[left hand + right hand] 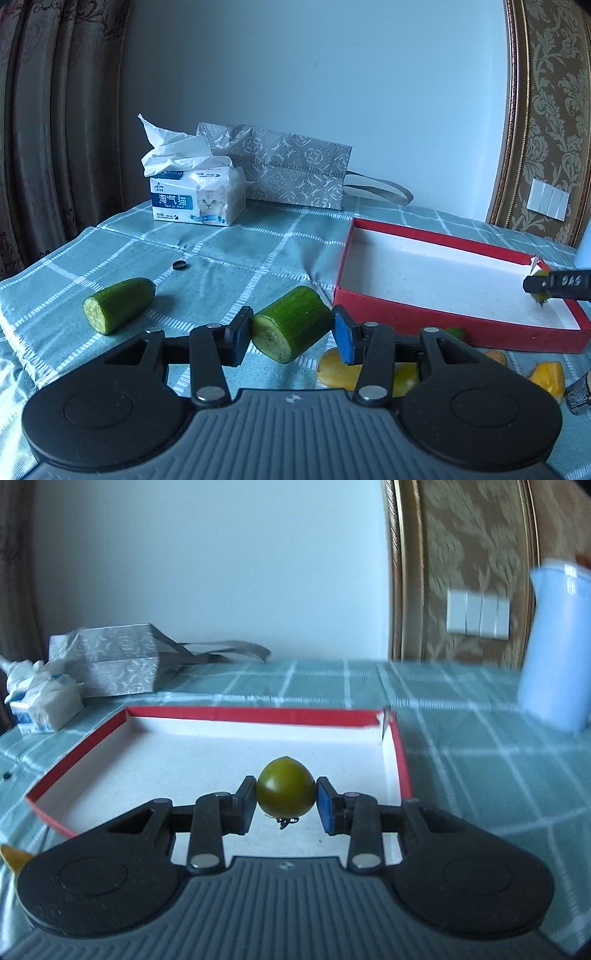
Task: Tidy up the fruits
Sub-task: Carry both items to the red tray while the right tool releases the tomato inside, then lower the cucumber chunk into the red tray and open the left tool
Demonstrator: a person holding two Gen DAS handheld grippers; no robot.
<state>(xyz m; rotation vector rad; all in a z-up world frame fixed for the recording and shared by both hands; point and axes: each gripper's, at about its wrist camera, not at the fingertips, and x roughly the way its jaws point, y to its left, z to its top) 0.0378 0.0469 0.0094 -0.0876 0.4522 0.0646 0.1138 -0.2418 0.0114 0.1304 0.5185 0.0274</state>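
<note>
- Green cucumber piece (291, 323): it sits between the fingers of the left tool (293, 334), its cut face turned toward the camera and down-left, its long axis running back and to the right.
- Left tool state: the left pad touches the piece near the cut face; the blue right pad lies against its far end. The tool pinches the piece; whether the piece is lifted clear of the worktop (221, 254) cannot be told.
- Red tray (424, 312): it lies to the right of and just beyond the left tool, its near wall close to the right pad. The white floor holds nothing except what the right tool carries over it.
- Right tool (286, 799): pressed onto a round green fruit (286, 792), stem end down, held over the tray floor near the right wall. In the left view the same tool shows at the tray's right end.
- Deciding relation: the tray lies rightward of the cucumber piece, and the piece's long axis already points roughly that way. The left tool is judged to need a short carry to the right, over the near wall.
- Second cucumber piece (118, 304): it lies on the worktop to the left, nearer the left tool than the right.
- Yellow fruit pieces (548, 376): they lie on the worktop in front of the tray, partly hidden behind the left tool.
- Risk, as a judgement: the grip spans the piece lengthwise, so it may pivot.
</note>
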